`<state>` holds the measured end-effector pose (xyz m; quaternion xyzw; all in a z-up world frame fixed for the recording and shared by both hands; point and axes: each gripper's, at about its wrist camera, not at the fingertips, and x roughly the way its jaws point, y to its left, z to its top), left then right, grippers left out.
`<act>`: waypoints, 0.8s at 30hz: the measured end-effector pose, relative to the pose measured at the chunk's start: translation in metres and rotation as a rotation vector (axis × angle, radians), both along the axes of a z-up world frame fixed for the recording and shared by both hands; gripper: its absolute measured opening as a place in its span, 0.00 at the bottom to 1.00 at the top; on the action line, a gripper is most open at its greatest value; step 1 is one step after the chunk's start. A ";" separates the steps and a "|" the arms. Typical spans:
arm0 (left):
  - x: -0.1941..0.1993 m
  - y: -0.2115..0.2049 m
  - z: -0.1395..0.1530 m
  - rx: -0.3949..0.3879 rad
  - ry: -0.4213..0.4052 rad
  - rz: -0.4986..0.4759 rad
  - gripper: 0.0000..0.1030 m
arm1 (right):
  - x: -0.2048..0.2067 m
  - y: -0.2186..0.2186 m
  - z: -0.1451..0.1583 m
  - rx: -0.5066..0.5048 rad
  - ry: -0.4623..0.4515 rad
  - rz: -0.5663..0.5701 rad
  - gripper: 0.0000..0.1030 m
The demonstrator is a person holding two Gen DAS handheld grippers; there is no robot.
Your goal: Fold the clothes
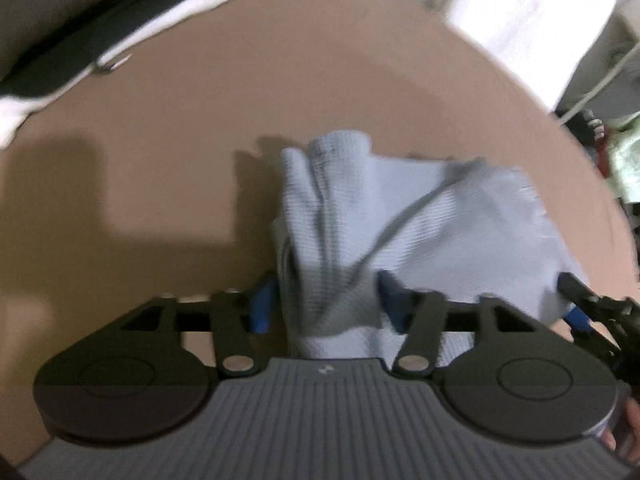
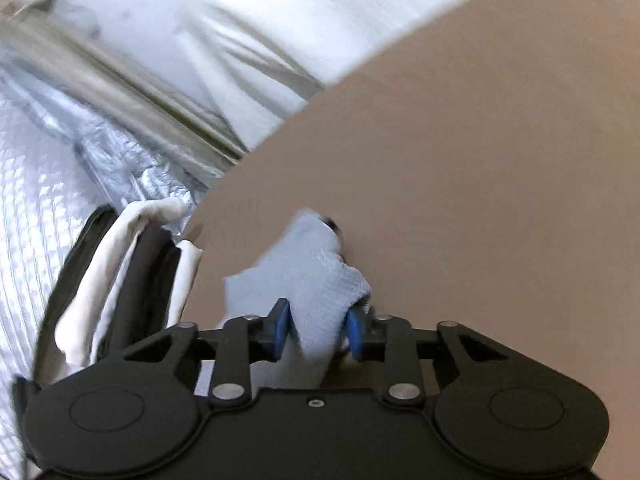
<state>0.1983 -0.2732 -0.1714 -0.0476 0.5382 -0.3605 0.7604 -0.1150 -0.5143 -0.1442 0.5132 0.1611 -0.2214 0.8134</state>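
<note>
Left wrist view: the left gripper [image 1: 326, 300] has its blue pads set partly apart, with a bunched fold of the light blue cloth [image 1: 404, 216] clamped between them. The cloth rises from the pads and spreads forward and to the right over the tan table [image 1: 280, 92]; its far end appears to rest on that surface, though blur leaves this uncertain. At the right edge of this view the right gripper [image 1: 576, 308] meets the cloth's right corner. Part of a hand [image 1: 628, 428] shows at the lower right. Farther off, a dark and white garment [image 1: 72, 28] lies at the table's upper left, and white fabric [image 1: 516, 12] hangs beyond the far right edge.

Right wrist view: the right gripper [image 2: 318, 330] has its pads drawn closer together, gripping a gathered corner of the cloth [image 2: 304, 264]. The cloth stands up from the pads above the table [image 2: 480, 160]. Left of the gripper, the dark and white garment [image 2: 132, 276] sits at the table edge. Beyond it lie a silver quilted sheet [image 2: 40, 200] and white fabric [image 2: 240, 32]. Both views are motion-blurred.
</note>
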 end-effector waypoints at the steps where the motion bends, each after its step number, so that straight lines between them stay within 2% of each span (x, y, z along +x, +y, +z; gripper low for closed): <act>1: -0.002 0.000 -0.002 0.017 -0.013 0.000 0.64 | -0.005 -0.001 -0.006 0.041 -0.023 -0.016 0.43; 3: -0.005 0.000 -0.006 0.051 -0.038 -0.001 0.75 | -0.014 -0.005 -0.014 0.122 -0.065 -0.025 0.57; 5: -0.008 -0.001 -0.010 0.085 -0.064 -0.002 0.81 | -0.003 -0.002 -0.018 0.191 -0.118 -0.032 0.62; 7: 0.002 0.009 -0.016 0.055 -0.039 -0.023 0.88 | 0.002 -0.004 -0.025 0.242 -0.168 -0.028 0.68; 9: 0.015 0.003 -0.026 0.016 -0.014 -0.049 1.00 | 0.020 -0.008 -0.030 0.267 -0.176 -0.016 0.70; 11: 0.019 -0.002 -0.028 -0.024 -0.010 -0.063 1.00 | 0.051 -0.019 -0.031 0.253 -0.121 0.005 0.70; 12: 0.022 -0.005 -0.029 -0.055 0.003 -0.071 1.00 | 0.067 -0.026 -0.029 0.218 -0.065 0.019 0.71; 13: 0.024 -0.008 -0.030 -0.092 0.020 -0.081 0.97 | 0.082 -0.028 -0.019 0.134 -0.035 0.056 0.69; 14: 0.026 -0.009 -0.031 -0.119 0.038 -0.085 0.65 | 0.097 -0.027 -0.005 0.037 -0.019 0.101 0.48; 15: 0.026 -0.007 -0.029 -0.123 0.036 -0.080 0.41 | 0.112 -0.027 0.009 -0.061 -0.003 0.146 0.23; 17: 0.021 -0.002 -0.022 -0.127 -0.003 -0.077 0.29 | 0.132 -0.018 0.040 -0.278 0.002 0.240 0.22; 19: 0.004 0.003 -0.003 -0.122 -0.128 -0.076 0.28 | 0.135 0.004 0.071 -0.498 -0.041 0.329 0.21; 21: -0.010 0.004 0.012 -0.101 -0.239 -0.072 0.28 | 0.131 0.020 0.084 -0.644 -0.051 0.374 0.20; 22: -0.013 0.000 0.015 -0.079 -0.273 -0.074 0.29 | 0.132 0.021 0.082 -0.689 -0.007 0.374 0.20; 23: -0.011 -0.005 0.010 -0.051 -0.267 -0.071 0.31 | 0.134 0.017 0.076 -0.713 0.063 0.363 0.26; 24: -0.005 -0.009 0.000 -0.022 -0.230 -0.064 0.39 | 0.136 0.009 0.067 -0.714 0.144 0.335 0.31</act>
